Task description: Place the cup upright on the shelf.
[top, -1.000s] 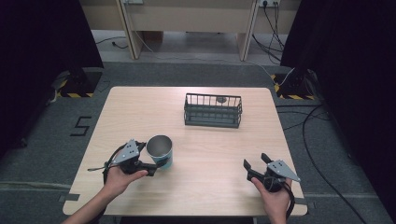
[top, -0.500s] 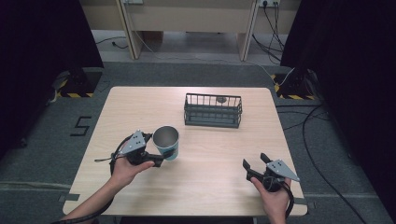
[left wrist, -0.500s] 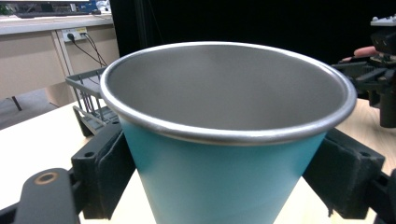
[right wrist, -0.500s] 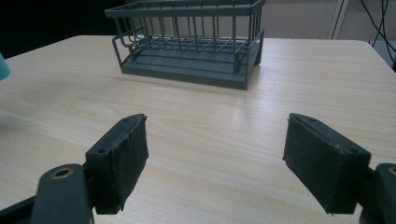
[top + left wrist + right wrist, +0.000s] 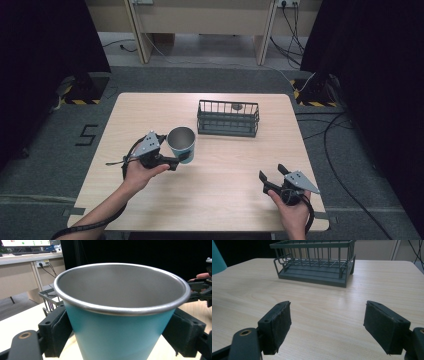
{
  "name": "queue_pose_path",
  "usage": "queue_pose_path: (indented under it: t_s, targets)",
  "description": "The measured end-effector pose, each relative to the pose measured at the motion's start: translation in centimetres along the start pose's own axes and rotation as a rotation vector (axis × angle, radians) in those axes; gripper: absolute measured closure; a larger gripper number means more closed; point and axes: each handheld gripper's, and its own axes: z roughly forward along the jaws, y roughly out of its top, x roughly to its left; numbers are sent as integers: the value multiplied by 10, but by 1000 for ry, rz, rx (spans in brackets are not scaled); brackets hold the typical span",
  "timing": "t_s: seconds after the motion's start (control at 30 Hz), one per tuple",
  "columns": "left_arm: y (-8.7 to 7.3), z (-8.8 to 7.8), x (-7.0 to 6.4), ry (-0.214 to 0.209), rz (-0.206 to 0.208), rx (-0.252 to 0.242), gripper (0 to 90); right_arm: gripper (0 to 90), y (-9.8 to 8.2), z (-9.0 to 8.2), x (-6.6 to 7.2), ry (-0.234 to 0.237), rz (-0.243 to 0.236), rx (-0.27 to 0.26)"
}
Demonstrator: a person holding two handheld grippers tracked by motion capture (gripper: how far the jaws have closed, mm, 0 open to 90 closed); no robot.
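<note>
Left tool (image 5: 176, 161) clamped around teal metal cup (image 5: 181, 144), below its rim; rigid, light, probably slick. Right tool (image 5: 272, 179) wide open, empty, wire basket (image 5: 317, 261) ahead.

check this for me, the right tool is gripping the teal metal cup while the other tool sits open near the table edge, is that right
Wrong tool. The left tool grips the teal metal cup, as the left gripper view shows with its pads on the cup's sides. The right tool is the open one near the table edge.
</note>
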Motion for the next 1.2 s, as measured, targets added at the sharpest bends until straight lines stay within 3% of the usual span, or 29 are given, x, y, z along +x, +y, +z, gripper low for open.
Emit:
queue_pose_path:
  t_s: [0.7, 1.2]
  targets:
    - [25, 31, 6, 12, 32, -11, 156, 226, 0, 0, -1, -1, -1, 1]
    - [32, 51, 11, 14, 30, -9, 156, 227, -1, 0, -1, 1, 4, 2]
